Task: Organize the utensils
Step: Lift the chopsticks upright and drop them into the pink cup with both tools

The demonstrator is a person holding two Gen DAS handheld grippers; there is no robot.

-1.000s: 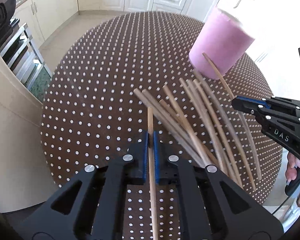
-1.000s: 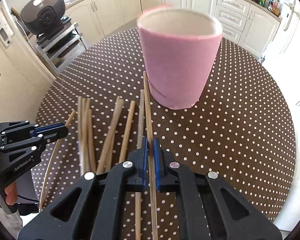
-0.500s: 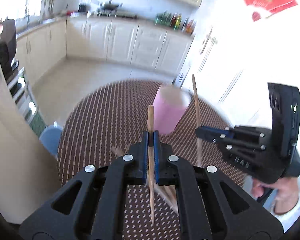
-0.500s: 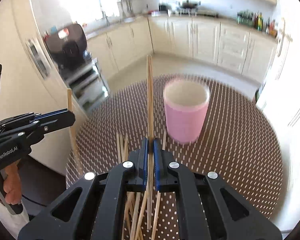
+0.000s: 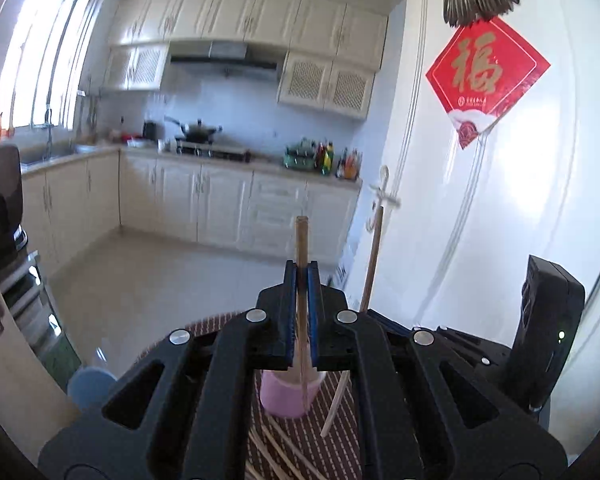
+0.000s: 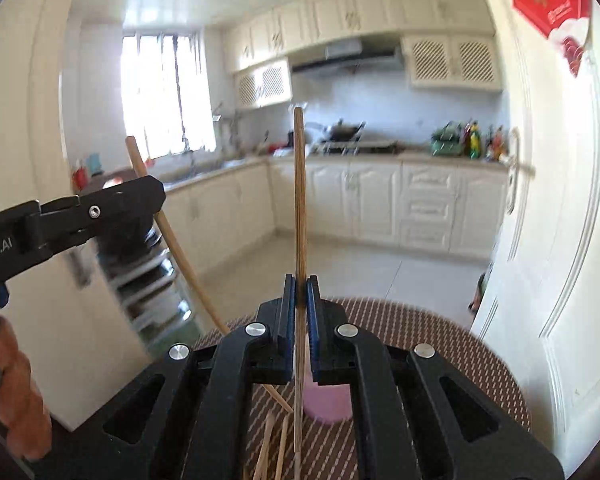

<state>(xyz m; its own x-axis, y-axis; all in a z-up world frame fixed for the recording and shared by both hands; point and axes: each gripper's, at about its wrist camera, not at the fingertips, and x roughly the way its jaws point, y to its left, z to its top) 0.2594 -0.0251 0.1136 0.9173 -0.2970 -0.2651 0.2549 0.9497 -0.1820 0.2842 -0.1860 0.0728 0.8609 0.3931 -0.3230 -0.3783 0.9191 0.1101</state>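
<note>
— Left tool [image 5: 302,280]?
— Pressed together on one wooden chopstick [image 5: 301,236], pinched between the blue pads [image 5: 290,304]. Held upright, top end poking above the fingertips, lower end hanging down in front of the pink cup [image 5: 286,398].
— Right tool [image 6: 301,292]?
— Same: clamped tight on a second chopstick [image 6: 299,200], nearly vertical, reaching well above the fingertips and running down past the cup [image 6: 326,404] toward the surface [image 6: 440,344].
— Seen from the other side?
— From the right wrist view, left tool [image 6: 156,196] off to the left with its chopstick [image 6: 172,236] slanting, a hand [image 6: 18,396] on the grip below. From the left wrist view, right tool's chopstick [image 5: 370,264] tilted, just right of the left tool.
— Remaining chopsticks?
— Loose chopsticks [image 5: 284,448] lying flat on the brown dotted surface [image 5: 340,440], just in front of the cup. Also visible under the right tool [image 6: 274,448]. Count unclear, mostly hidden by the tool bodies.
— Cup?
— Upright on the surface, partly hidden behind the tool; contents impossible to make out.
</note>
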